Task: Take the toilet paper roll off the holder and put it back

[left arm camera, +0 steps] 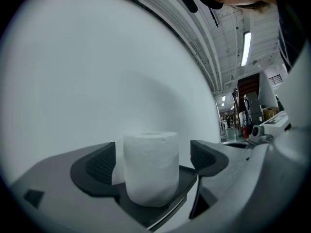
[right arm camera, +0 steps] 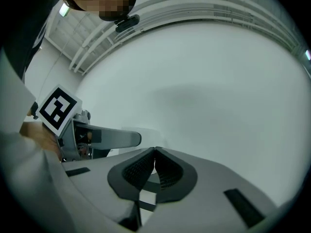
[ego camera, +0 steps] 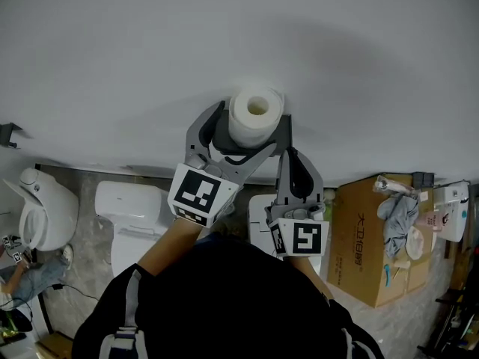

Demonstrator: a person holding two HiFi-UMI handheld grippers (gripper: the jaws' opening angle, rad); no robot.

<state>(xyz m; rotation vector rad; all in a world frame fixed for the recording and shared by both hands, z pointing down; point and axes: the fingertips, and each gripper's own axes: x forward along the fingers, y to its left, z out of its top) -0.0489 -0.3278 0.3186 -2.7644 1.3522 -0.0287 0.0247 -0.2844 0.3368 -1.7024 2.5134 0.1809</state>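
Two grippers face the wall (ego camera: pixel 224 36): the left gripper (ego camera: pixel 251 123) jaws stand released either side of the upright toilet paper roll (ego camera: pixel 257 114), the right gripper (right arm camera: pixel 155 166) jaws clenched empty beside them; probably the grasp-or-release step, calling next for a square squeeze or a straight withdrawal.

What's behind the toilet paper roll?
A plain white wall is behind the toilet paper roll. Where the roll meets the wall is covered by the roll itself, so its holder can't be seen.
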